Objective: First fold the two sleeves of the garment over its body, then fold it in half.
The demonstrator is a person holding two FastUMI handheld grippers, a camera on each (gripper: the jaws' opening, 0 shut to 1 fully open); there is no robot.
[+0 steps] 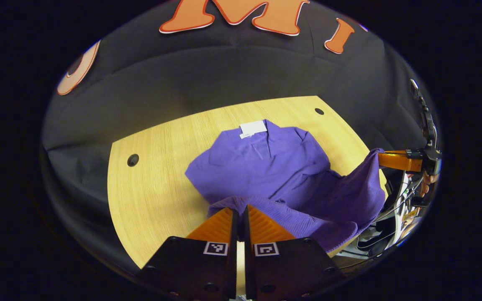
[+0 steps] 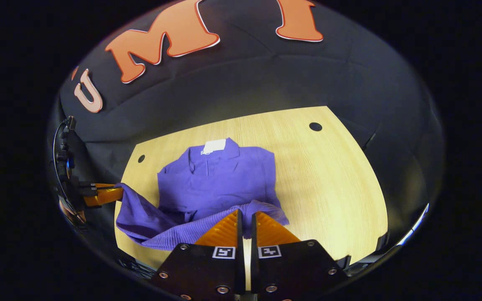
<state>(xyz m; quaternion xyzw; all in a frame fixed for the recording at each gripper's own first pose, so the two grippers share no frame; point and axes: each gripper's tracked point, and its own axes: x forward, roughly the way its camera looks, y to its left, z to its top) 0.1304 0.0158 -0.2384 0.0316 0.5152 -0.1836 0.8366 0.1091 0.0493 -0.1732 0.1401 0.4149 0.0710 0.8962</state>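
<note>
We pinch the hem corners of the purple garment (image 2: 216, 179) with the left hand-held gripper (image 1: 239, 213) and right hand-held gripper (image 2: 246, 219), lifting them off the wooden surface (image 2: 329, 179) toward its white collar label (image 2: 215, 145), apparently to fold it in half.

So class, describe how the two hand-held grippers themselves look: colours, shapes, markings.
Each hand-held gripper, left and right, has two orange, ribbed, wedge-shaped fingers on black bolted blocks, each block carrying a small square black-and-white marker. Seen from the side, black cables run behind them.
</note>
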